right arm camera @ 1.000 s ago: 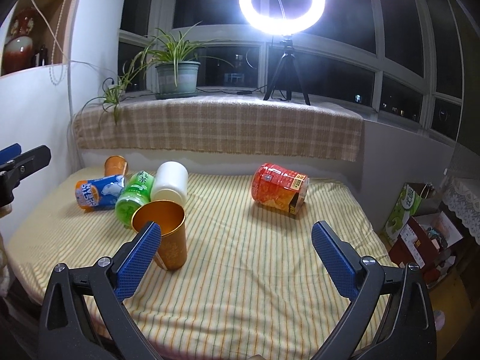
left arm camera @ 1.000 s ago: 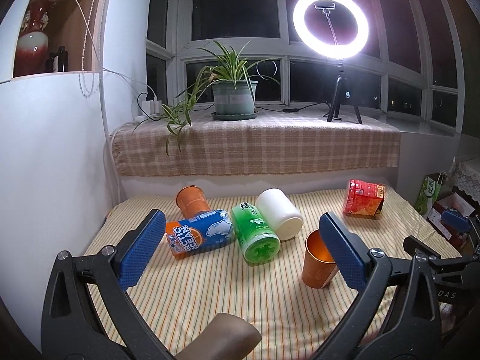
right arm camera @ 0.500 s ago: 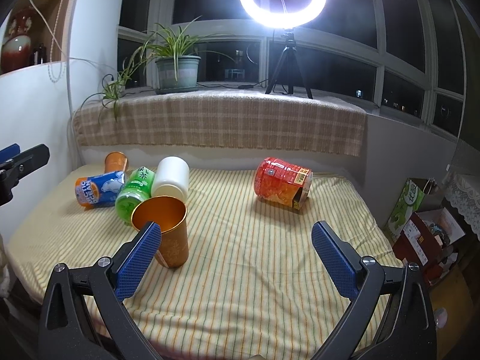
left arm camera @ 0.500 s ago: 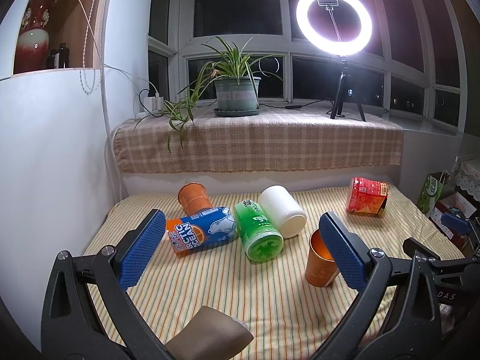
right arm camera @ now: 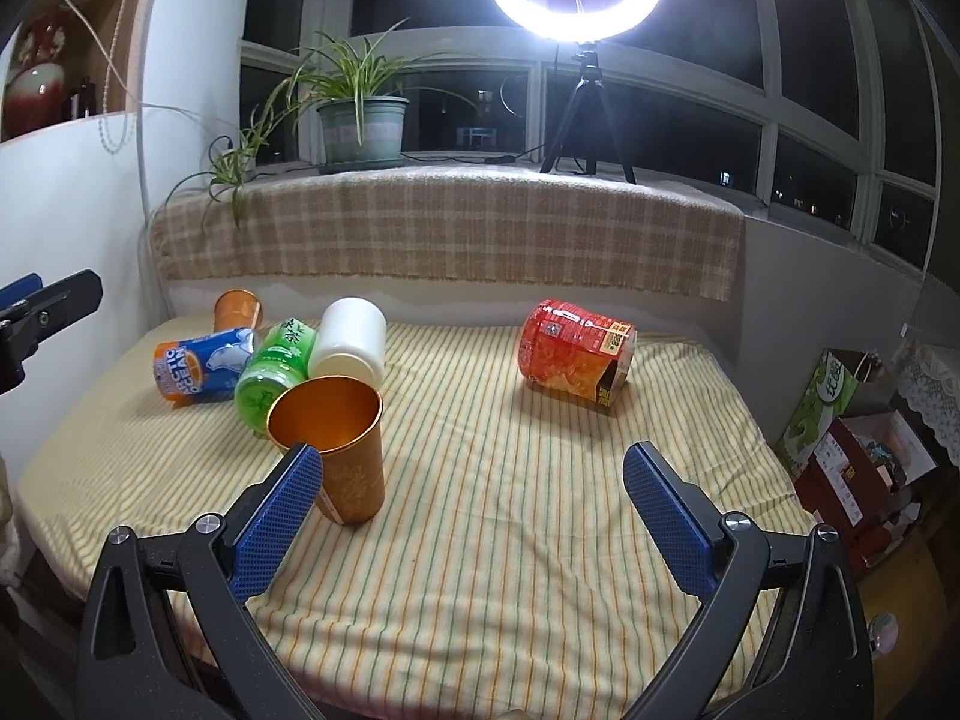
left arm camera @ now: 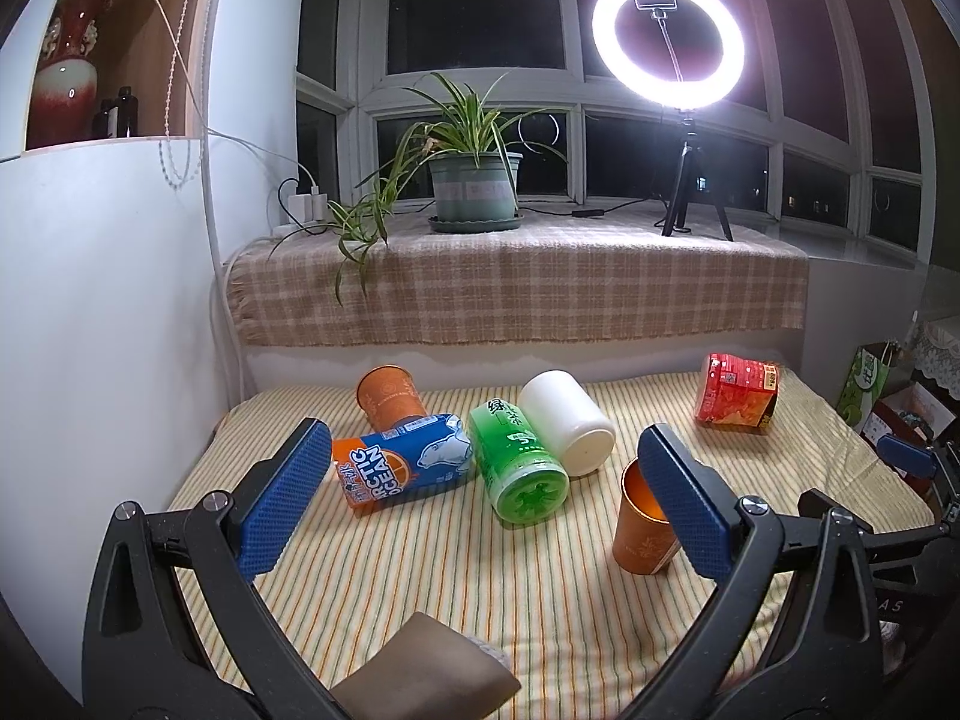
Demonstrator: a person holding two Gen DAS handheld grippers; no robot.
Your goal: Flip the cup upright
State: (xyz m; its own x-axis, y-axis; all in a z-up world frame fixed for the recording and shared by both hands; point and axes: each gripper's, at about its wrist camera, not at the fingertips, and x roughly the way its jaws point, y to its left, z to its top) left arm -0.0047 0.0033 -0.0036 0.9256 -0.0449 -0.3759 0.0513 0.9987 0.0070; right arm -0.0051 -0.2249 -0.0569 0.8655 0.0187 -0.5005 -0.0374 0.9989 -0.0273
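Note:
An orange cup (left arm camera: 643, 531) stands upright on the striped cloth, mouth up; it also shows in the right wrist view (right arm camera: 336, 447), just beyond the left finger. A second orange cup (left arm camera: 389, 396) lies on its side at the back left, also in the right wrist view (right arm camera: 237, 312). My left gripper (left arm camera: 480, 501) is open and empty above the cloth's front. My right gripper (right arm camera: 474, 516) is open and empty, to the right of the upright cup.
A blue can (left arm camera: 402, 465), a green can (left arm camera: 519, 462) and a white cup (left arm camera: 567, 420) lie together on their sides. A red container (left arm camera: 735, 393) lies at the right. A brown object (left arm camera: 426, 675) sits at the front edge. Boxes (right arm camera: 840, 420) stand right of the table.
Both views have shifted slightly, as if the grippers drew back and rose a little. The cups and cans have not moved.

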